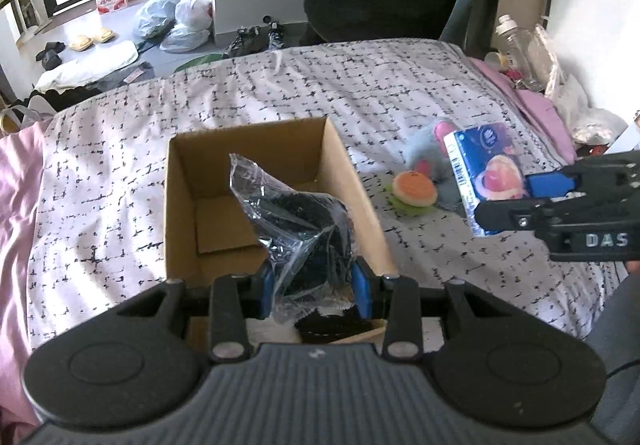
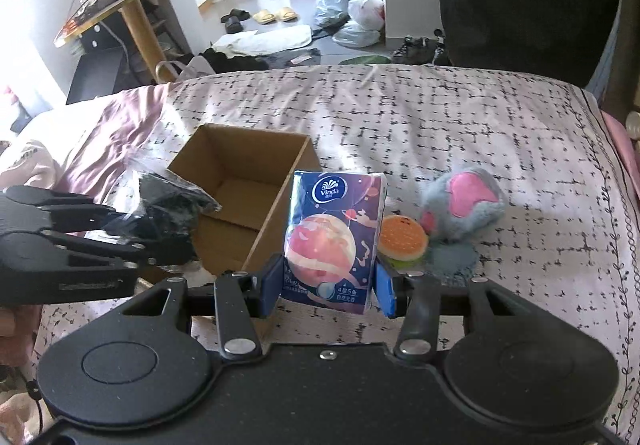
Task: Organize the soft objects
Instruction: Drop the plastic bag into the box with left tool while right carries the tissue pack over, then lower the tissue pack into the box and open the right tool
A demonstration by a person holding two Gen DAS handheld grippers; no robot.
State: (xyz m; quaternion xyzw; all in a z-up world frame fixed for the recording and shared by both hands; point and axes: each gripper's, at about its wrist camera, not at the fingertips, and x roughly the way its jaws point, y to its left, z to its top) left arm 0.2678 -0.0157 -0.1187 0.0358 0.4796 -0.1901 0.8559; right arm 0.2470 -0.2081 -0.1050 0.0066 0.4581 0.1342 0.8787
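Note:
My left gripper [image 1: 316, 291] is shut on a clear plastic bag of black fabric [image 1: 300, 229] and holds it over the near part of an open cardboard box [image 1: 180, 205] on the bed. My right gripper [image 2: 328, 291] is shut on a blue Vinda tissue pack [image 2: 332, 233] and holds it upright above the bed, just right of the box [image 2: 240, 165]. The tissue pack also shows in the left wrist view [image 1: 486, 173]. A burger-shaped squishy toy [image 2: 402, 239] and a grey-and-pink plush [image 2: 464, 205] lie on the bed right of the box.
The bed [image 2: 440, 117] has a white cover with black marks and a pink sheet [image 1: 20, 185] at the left. Bottles and bags [image 1: 528, 57] crowd the bed's far right corner. A gold-edged table [image 2: 120, 1] and floor clutter lie beyond.

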